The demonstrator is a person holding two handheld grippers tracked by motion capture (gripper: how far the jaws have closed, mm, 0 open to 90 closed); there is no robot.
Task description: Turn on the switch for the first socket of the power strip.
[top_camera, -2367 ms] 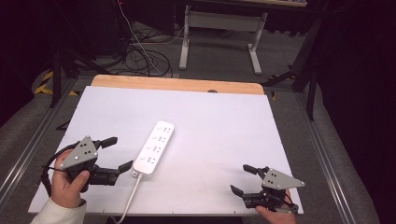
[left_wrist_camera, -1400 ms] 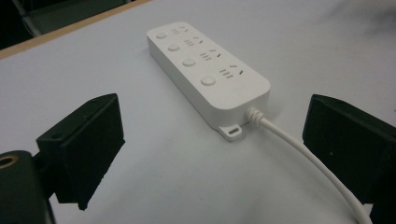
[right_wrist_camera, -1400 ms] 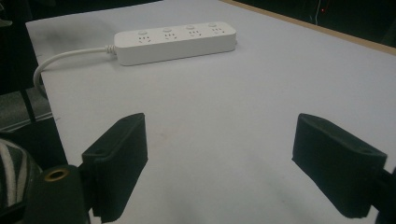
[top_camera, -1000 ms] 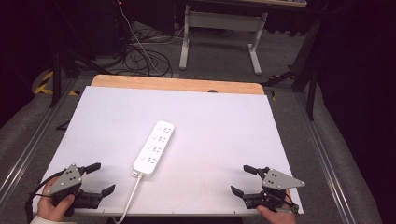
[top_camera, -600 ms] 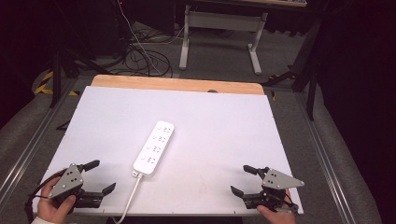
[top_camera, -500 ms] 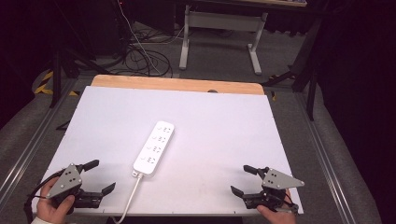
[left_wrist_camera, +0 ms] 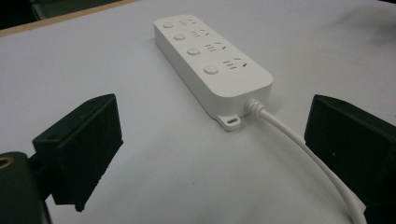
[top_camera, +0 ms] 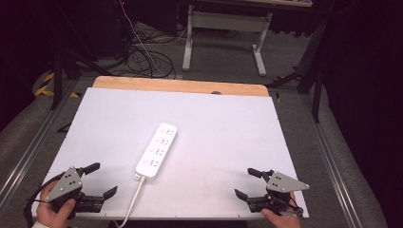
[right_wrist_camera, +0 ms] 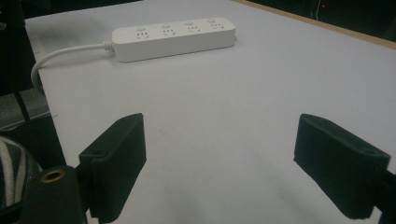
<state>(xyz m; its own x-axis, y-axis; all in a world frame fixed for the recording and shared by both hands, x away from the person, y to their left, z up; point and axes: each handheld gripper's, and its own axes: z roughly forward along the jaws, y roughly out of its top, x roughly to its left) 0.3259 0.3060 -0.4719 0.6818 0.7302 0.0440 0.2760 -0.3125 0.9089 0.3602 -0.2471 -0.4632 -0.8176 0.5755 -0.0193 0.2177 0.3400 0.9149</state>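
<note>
The left gripper point(top_camera: 103, 180) rests at the near left corner of the white table point(top_camera: 228, 118), jaws spread and empty. The white four-socket plastic power strip point(top_camera: 157, 150) lies untouched mid-table, just ahead and right of it (cord point(top_camera: 132, 202) trailing off the near edge). The right gripper point(top_camera: 247, 183), likewise agape, sits well apart; handling looks unstarted.

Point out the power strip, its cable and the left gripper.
Power strip point(top_camera: 157, 150): high view, middle of its white top face.
Cable point(left_wrist_camera: 299, 143): left gripper view, the white cord just past the strip's end.
Left gripper point(top_camera: 104, 180): high view, midway between its open jaw tips.
</note>
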